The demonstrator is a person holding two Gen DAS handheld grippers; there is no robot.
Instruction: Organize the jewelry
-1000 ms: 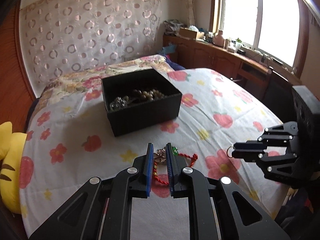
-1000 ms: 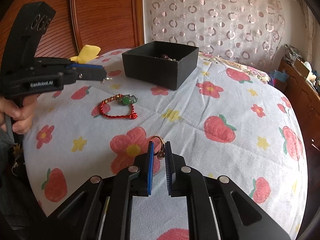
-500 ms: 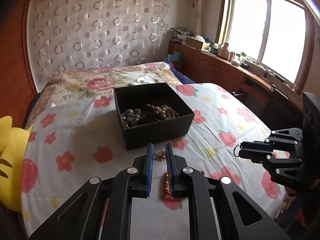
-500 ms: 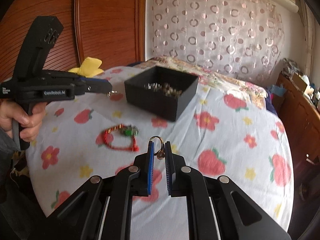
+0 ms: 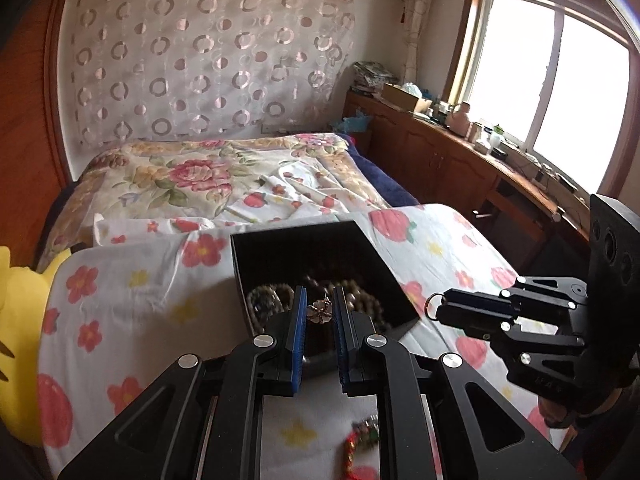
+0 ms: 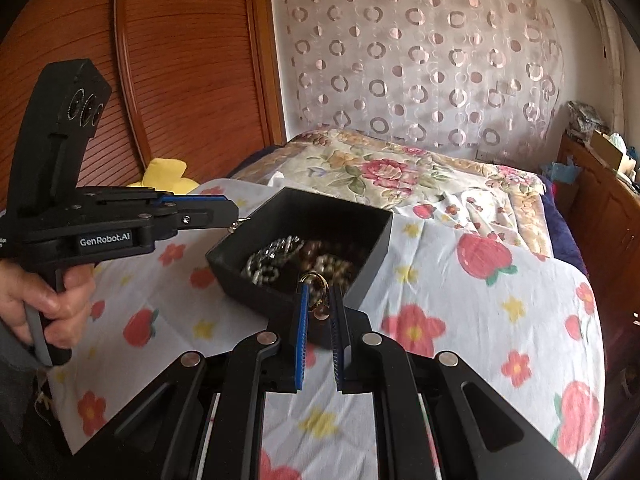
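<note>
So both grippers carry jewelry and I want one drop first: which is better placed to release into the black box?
Left. The left gripper, shut on the small flower charm, is over the black box; the right gripper and its gold ring sit at the near corner.

The bed (image 6: 500,292), under a white flowered sheet (image 5: 132,304), bore an open black box (image 6: 376,236) of beads, a red bracelet (image 5: 360,438) near its front edge, and a rose-print quilt (image 5: 192,176) behind.
</note>
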